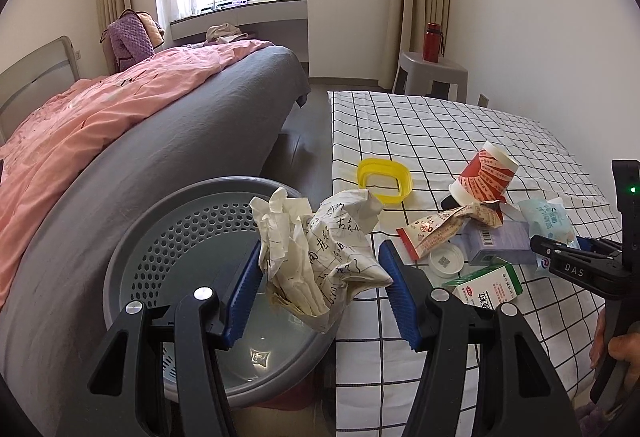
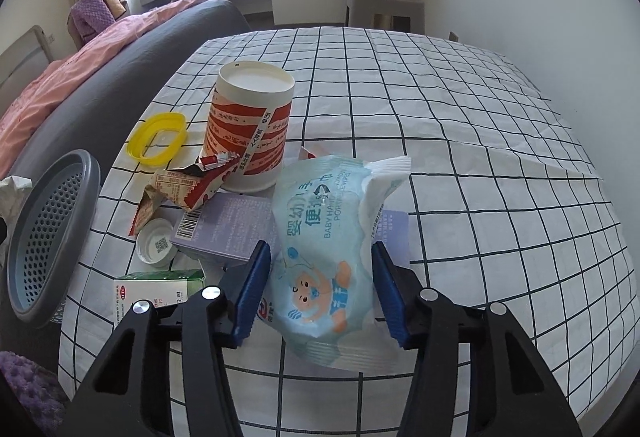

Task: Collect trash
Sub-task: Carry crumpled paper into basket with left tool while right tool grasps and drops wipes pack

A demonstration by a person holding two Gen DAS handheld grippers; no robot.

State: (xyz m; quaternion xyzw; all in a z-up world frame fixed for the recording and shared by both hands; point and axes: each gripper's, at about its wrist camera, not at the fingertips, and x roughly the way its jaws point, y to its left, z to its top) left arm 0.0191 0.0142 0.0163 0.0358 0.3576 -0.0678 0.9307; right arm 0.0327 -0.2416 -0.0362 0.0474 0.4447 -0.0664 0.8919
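Note:
My left gripper (image 1: 320, 289) is shut on a crumpled written paper (image 1: 320, 249) and holds it over the grey perforated waste basket (image 1: 160, 237). My right gripper (image 2: 318, 289) is shut on a blue baby-wipes pack (image 2: 324, 245) just above the checked tablecloth (image 2: 460, 117). On the cloth lie a red-and-white paper cup (image 2: 250, 129) upside down, a torn red snack wrapper (image 2: 188, 185), a purple box (image 2: 228, 225), a white cap (image 2: 156, 245), a green medicine box (image 2: 160, 289) and a yellow plastic ring (image 2: 158, 137). The basket also shows at the left of the right wrist view (image 2: 52, 237).
A bed with a grey cover and pink quilt (image 1: 100, 117) runs along the left, close behind the basket. A grey stool (image 1: 434, 71) with a red bottle (image 1: 432, 41) stands by the far wall. The table's far and right parts hold only cloth.

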